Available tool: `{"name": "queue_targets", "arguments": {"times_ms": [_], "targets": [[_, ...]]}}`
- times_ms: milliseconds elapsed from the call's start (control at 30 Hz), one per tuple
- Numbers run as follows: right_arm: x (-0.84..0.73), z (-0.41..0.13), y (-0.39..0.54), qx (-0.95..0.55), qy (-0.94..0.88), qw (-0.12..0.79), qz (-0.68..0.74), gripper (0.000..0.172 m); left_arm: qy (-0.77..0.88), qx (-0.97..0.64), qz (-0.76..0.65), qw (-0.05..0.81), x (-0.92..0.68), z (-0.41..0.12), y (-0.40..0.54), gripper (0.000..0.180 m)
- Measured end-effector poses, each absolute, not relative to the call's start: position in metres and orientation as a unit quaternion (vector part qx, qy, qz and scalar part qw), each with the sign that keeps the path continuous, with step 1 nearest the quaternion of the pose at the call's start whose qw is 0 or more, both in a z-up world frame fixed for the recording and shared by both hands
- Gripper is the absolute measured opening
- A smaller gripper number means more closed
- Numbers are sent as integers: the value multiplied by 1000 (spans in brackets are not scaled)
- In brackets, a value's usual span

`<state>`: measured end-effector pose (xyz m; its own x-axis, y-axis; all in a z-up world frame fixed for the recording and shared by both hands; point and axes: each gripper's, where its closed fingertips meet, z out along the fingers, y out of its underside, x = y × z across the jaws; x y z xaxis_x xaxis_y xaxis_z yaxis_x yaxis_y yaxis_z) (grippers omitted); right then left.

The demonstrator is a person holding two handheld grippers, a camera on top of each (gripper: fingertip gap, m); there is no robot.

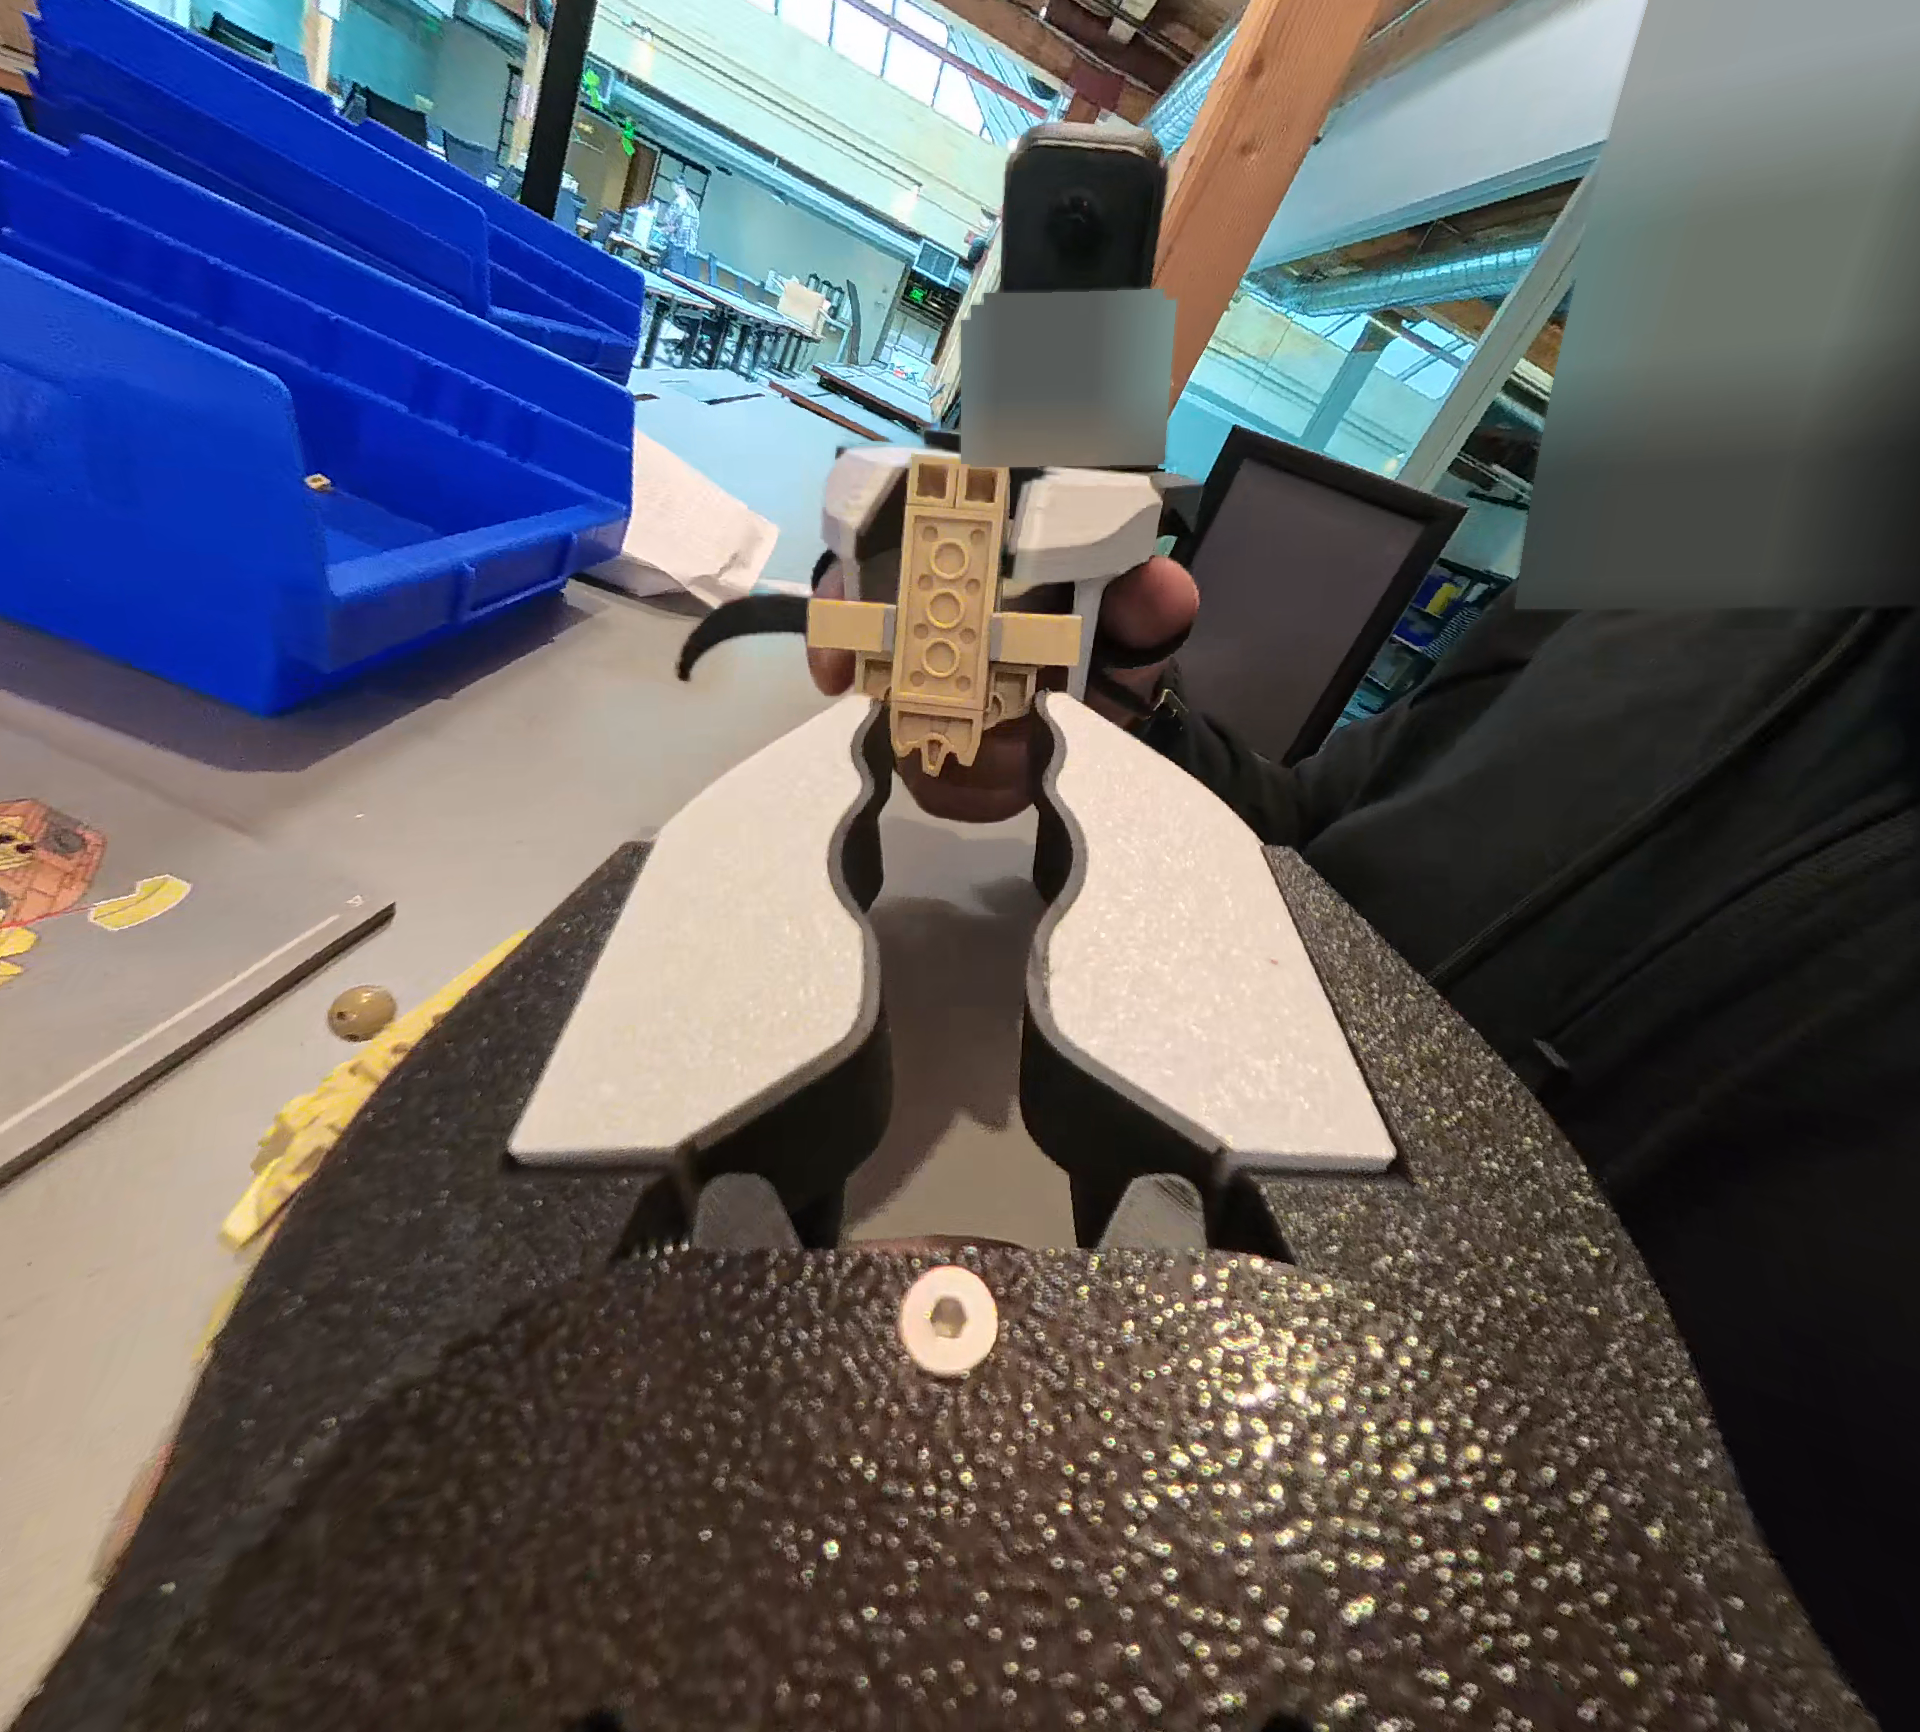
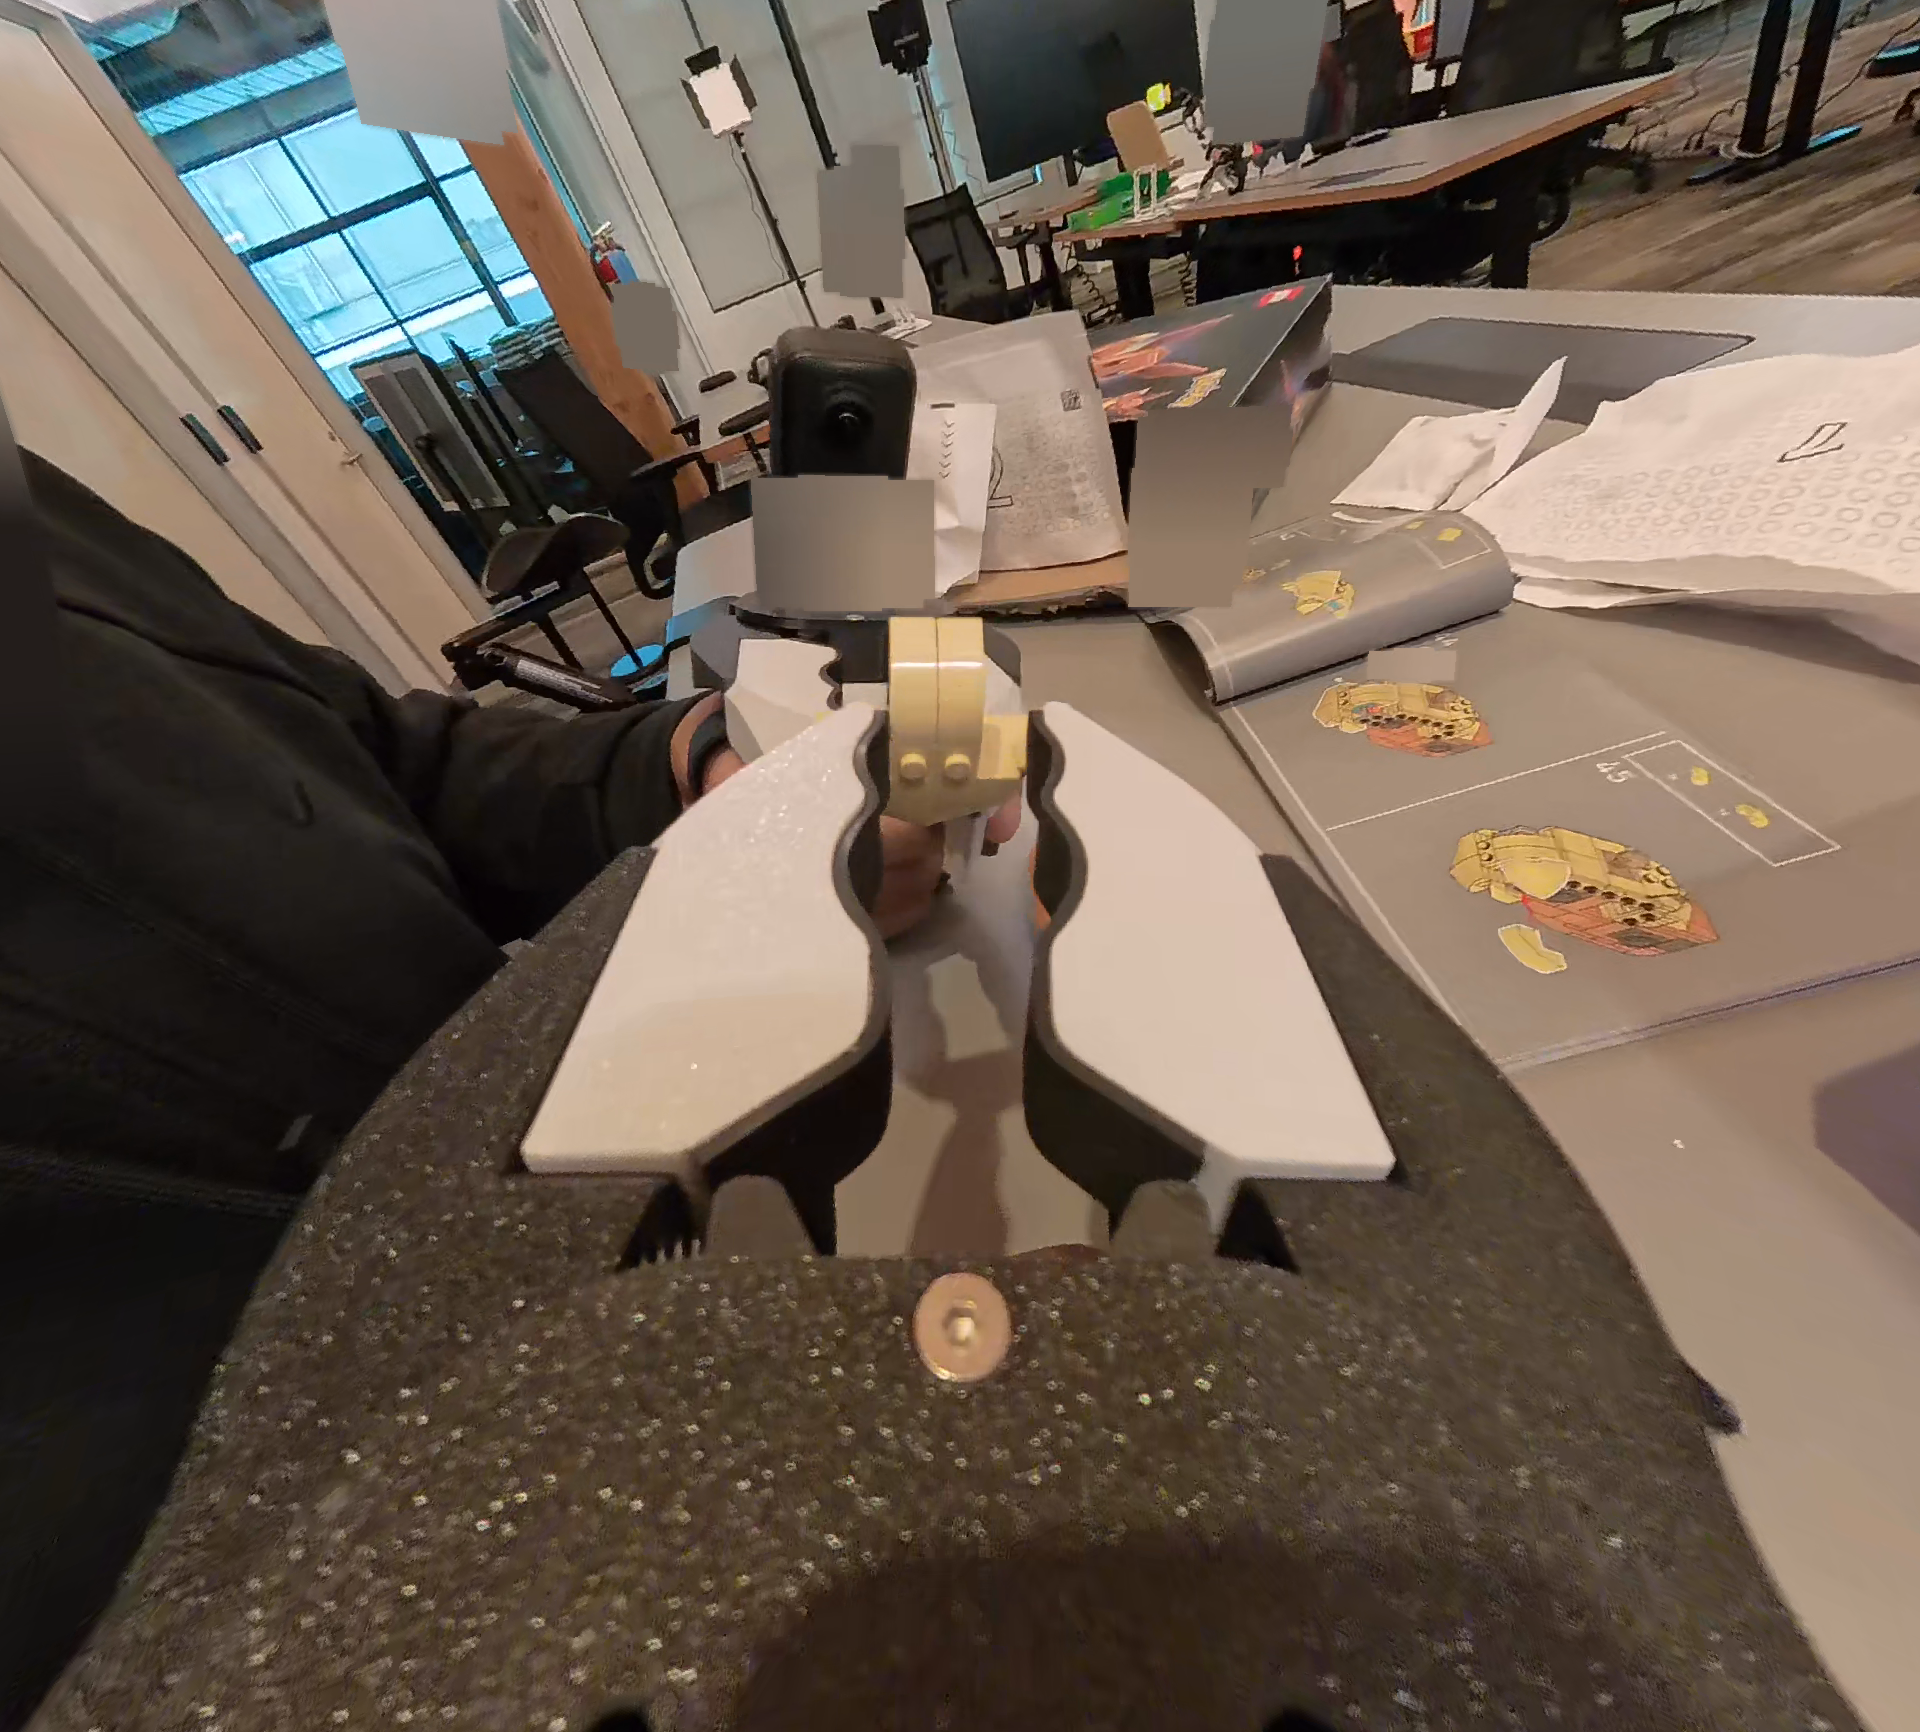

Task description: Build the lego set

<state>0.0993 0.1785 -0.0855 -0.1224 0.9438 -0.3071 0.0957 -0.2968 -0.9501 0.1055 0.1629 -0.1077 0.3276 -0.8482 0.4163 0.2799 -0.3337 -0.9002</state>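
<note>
Together, both grippers clench one tan plastic brick assembly (image 1: 943, 617), held above the grey counter (image 1: 499, 778). Left gripper (image 1: 956, 742) pinches its lower end; right gripper (image 2: 951, 752) grips its studded end, blue plastic bins (image 1: 270, 394) at ten o'clock.

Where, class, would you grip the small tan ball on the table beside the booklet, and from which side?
Probably from above, pinching the tan ball across its widest middle, since a round shape slips elsewhere. The booklet and yellow pieces crowd two sides, so close the jaws along the clear line between them.

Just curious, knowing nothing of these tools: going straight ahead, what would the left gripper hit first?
Probably the tan brick assembly, right at the tips of the left gripper; the right gripper sits just behind it.
</note>
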Motion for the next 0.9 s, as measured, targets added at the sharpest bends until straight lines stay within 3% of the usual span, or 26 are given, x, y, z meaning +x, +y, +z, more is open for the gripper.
{"name": "queue_targets", "arguments": {"times_ms": [100,333,400,533,733,900], "targets": [[101,-88,174,-551,-469,353,593,17,235,-625,-523,530,108,-110,163,24],[108,-97,178,-560,-462,355,589,17,285,-662,-447,530,106,-120,167,26],[116,-100,181,-566,-458,353,588,17,343,-701,-357,514,90,-131,172,45],[131,-112,187,-581,-468,335,576,17,432,-768,-231,412,45,-155,189,53],[134,-135,182,-597,-498,320,541,17,449,-820,-286,211,36,-192,201,48],[135,-147,175,-600,-509,303,537,17,449,-827,-316,119,40,-214,202,56]]}}
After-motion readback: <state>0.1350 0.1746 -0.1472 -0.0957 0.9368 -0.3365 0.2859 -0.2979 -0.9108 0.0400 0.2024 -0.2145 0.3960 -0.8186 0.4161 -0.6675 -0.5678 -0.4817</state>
